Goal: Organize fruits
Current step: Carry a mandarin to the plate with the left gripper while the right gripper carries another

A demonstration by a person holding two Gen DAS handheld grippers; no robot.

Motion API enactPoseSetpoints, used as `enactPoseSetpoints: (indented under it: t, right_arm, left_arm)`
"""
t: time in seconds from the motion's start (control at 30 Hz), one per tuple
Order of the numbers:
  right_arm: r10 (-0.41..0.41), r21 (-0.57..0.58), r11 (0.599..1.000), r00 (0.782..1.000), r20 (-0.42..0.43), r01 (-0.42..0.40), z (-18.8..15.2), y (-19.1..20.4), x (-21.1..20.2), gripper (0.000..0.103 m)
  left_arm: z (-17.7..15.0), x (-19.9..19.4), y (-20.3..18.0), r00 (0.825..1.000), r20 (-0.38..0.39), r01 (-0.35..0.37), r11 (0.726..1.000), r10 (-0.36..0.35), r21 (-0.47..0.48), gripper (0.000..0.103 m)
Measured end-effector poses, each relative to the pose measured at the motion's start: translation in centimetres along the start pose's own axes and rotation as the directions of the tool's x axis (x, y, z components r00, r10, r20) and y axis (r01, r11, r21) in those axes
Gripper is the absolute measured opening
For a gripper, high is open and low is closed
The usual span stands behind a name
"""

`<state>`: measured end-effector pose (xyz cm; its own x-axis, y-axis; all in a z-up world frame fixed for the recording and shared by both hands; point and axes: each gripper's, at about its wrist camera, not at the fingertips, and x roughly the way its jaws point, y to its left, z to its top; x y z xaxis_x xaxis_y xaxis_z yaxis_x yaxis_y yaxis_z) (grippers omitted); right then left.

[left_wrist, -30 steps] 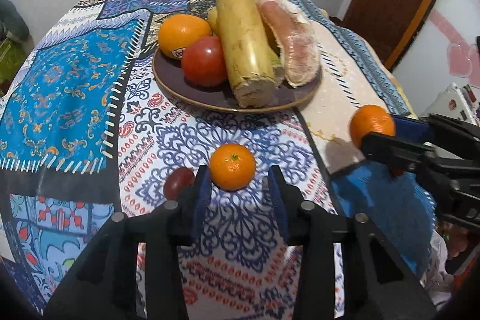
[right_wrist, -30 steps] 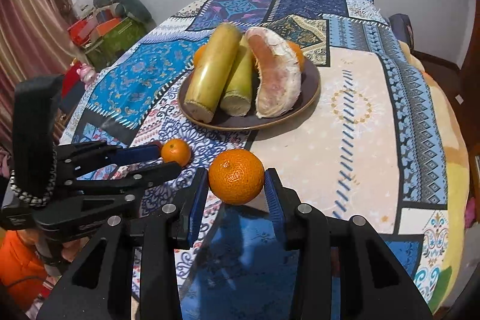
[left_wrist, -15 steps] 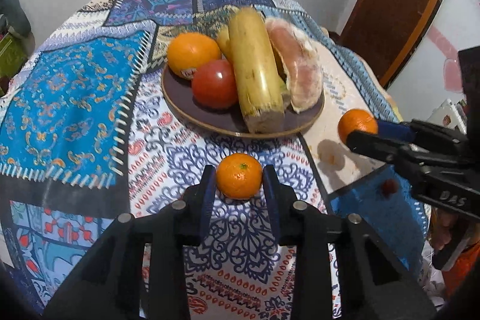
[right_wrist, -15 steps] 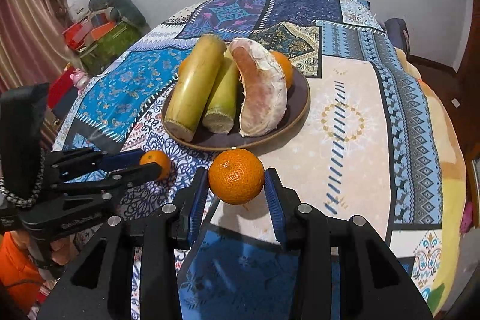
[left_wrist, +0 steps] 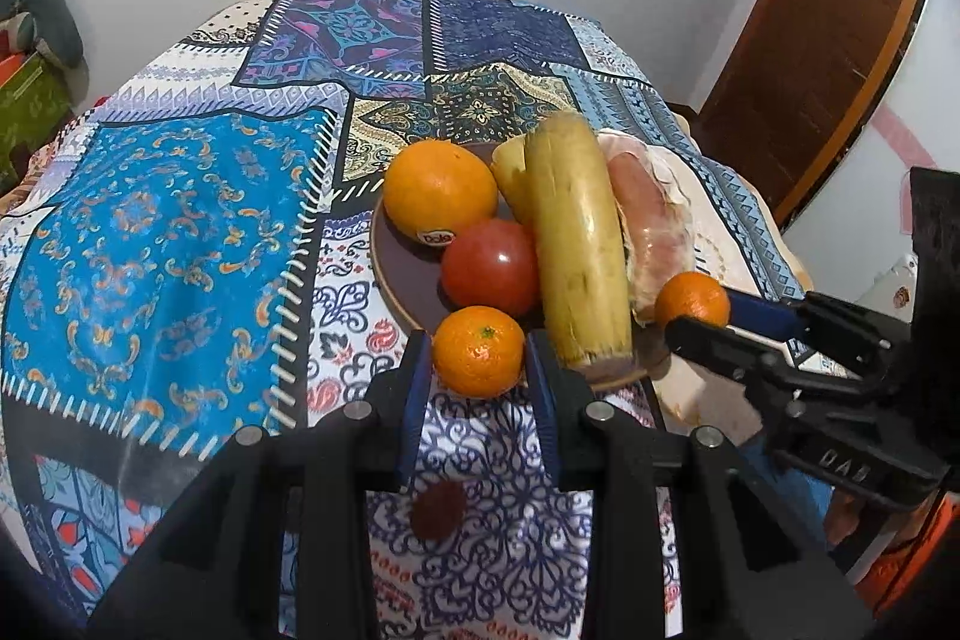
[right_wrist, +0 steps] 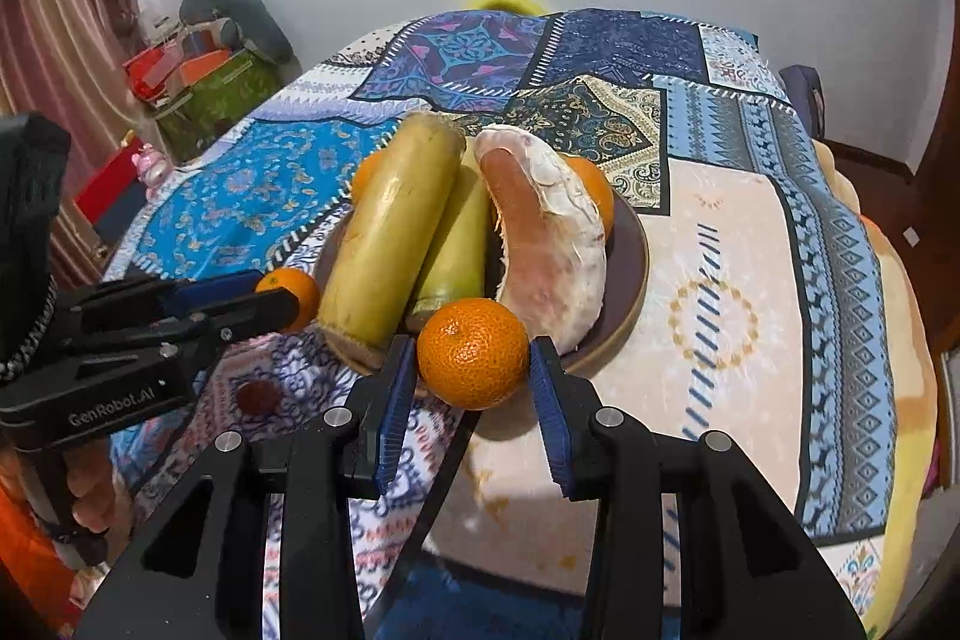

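My left gripper (left_wrist: 478, 347) is shut on a small mandarin (left_wrist: 474, 367), held just above the near rim of the brown plate (left_wrist: 389, 274). On that plate lie a large orange (left_wrist: 441, 189), a tomato (left_wrist: 491, 268), a long yellow stalk (left_wrist: 576, 244) and a peeled pomelo wedge (left_wrist: 651, 220). My right gripper (right_wrist: 473, 349) is shut on a bigger mandarin (right_wrist: 474, 370), also at the plate's (right_wrist: 631, 280) near edge. In the right wrist view the left gripper (right_wrist: 279, 295) shows at the left with its mandarin (right_wrist: 294, 287).
A small dark red fruit (left_wrist: 437, 508) lies on the patterned tablecloth (left_wrist: 156, 232) below my left gripper. The right gripper (left_wrist: 696, 311) reaches in from the right edge. Boxes and bags (right_wrist: 198, 88) stand beyond the table's left side; a wooden door (left_wrist: 840, 58) is at the right.
Both grippers have moved forward to the plate with their mandarins. The left one closed on its mandarin and lifted it off the cloth, leaving the dark red fruit behind.
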<state>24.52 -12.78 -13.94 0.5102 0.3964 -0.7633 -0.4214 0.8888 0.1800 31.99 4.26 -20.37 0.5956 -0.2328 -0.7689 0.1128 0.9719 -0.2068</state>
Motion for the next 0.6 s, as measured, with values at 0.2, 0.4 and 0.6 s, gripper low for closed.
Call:
enactPoseSetpoints:
  t: [0.2, 0.4, 0.6]
  right_arm:
    - [0.005, -0.001, 1.000, 1.000, -0.023, -0.005, -0.2, -0.5, 1.2, 0.035]
    - [0.016, 0.001, 1.000, 1.000, -0.025, -0.016, -0.2, -0.7, 1.4, 0.036]
    - [0.022, 0.003, 1.000, 0.999, -0.050, -0.021, -0.1, -0.8, 1.4, 0.037]
  left_arm:
    - [0.5, 1.1, -0.1, 1.000, 0.004, -0.004, 1.000, 0.004, 0.014, 0.032]
    - [0.6, 1.5, 0.1, 1.000, -0.002, 0.005, 1.000, -0.005, 0.004, 0.032]
    - [0.5, 1.2, 0.0, 1.000, -0.014, -0.008, 1.000, 0.008, 0.000, 0.035]
